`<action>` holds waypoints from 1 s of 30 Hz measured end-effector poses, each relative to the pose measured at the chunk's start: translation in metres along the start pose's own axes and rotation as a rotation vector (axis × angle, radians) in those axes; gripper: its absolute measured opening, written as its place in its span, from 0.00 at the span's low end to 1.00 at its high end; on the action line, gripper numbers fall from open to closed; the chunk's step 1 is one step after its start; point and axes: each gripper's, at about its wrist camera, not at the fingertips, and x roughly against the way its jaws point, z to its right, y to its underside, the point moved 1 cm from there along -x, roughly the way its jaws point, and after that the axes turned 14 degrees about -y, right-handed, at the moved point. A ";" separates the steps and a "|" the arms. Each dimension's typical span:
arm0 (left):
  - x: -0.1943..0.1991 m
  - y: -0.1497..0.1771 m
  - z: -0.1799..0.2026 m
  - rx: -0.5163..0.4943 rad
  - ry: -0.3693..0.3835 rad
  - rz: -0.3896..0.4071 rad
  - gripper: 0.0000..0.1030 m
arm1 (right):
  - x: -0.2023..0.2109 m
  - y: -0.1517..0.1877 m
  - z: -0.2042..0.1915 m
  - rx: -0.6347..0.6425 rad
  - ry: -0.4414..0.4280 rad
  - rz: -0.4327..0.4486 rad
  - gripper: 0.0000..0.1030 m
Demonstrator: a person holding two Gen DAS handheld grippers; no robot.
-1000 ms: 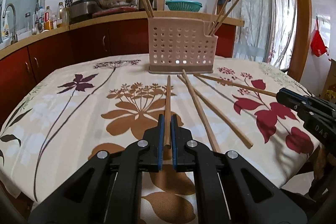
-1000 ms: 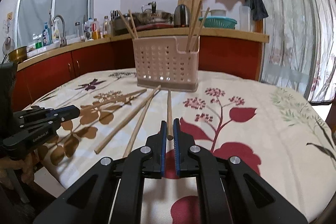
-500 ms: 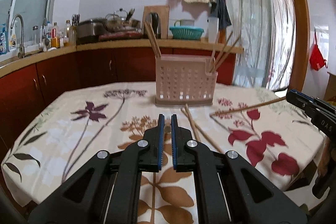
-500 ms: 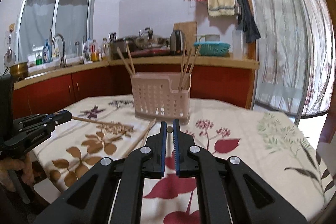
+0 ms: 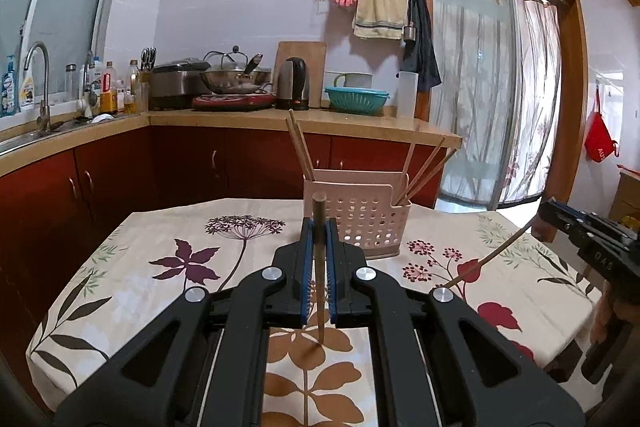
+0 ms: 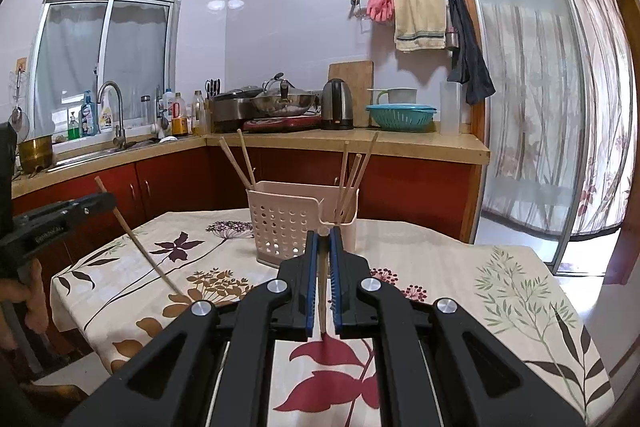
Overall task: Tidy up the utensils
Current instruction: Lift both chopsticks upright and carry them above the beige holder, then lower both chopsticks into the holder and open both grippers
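Left wrist view: my left hand-held gripper (image 5: 319,227) clamps one chopstick (image 5: 319,259) above the desk (image 5: 132,267); my right hand-held gripper (image 6: 325,239) clamps another chopstick (image 6: 322,291), both before the utensil basket (image 6: 284,223).

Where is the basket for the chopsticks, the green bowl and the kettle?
basket (image 5: 362,223), left wrist view, on its holed front wall
green bowl (image 5: 356,99), left wrist view, on its side below the rim
kettle (image 6: 337,105), right wrist view, on its body
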 end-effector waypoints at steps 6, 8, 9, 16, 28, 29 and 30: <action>-0.016 -0.009 0.000 -0.006 -0.012 -0.007 0.07 | -0.013 -0.011 0.008 -0.004 -0.002 -0.004 0.07; -0.020 -0.010 0.000 -0.004 -0.012 -0.007 0.07 | -0.018 -0.015 0.010 -0.001 -0.004 -0.004 0.07; -0.024 -0.012 -0.001 0.003 -0.008 -0.010 0.07 | -0.021 -0.017 0.011 -0.001 -0.005 -0.003 0.07; -0.036 -0.028 -0.005 0.033 0.036 -0.019 0.07 | -0.033 -0.028 0.015 -0.009 -0.014 -0.002 0.07; -0.041 -0.097 0.002 0.039 0.108 0.086 0.07 | -0.036 -0.087 0.016 0.012 -0.093 0.125 0.07; -0.043 -0.103 0.004 0.037 0.112 0.095 0.07 | -0.037 -0.095 0.016 0.019 -0.101 0.143 0.07; -0.044 -0.106 0.005 0.037 0.114 0.100 0.07 | -0.038 -0.100 0.016 0.025 -0.107 0.157 0.07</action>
